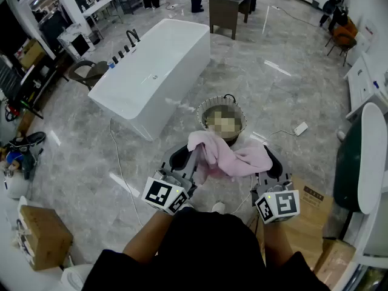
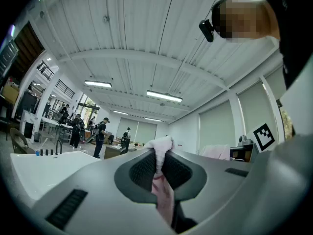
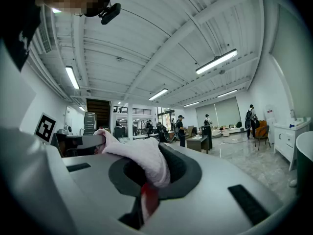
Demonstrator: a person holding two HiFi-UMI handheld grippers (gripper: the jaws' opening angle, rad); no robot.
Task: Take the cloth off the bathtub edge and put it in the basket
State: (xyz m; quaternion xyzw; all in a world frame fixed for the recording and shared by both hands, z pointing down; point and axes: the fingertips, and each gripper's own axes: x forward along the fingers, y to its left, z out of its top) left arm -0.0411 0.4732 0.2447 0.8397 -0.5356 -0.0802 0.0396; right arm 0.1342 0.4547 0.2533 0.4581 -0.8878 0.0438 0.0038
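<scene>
Already off the bathtub [image 1: 151,71], the cloth [image 1: 233,157] is clamped by left gripper [image 1: 189,157] and right gripper [image 1: 271,162]. The basket [image 1: 200,110] sits just ahead of them; only the drop remains.

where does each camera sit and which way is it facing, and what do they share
Head view: on the person's head, facing steeply down at bathtub, basket and floor; shows a forearm, left gripper, right gripper.
Left gripper view: on the left gripper, facing along its jaws, tilted toward the ceiling; jaws shut on the pink cloth.
Right gripper view: on the right gripper, tilted likewise; jaws shut on that cloth.
Shared: all three show the cloth.
</scene>
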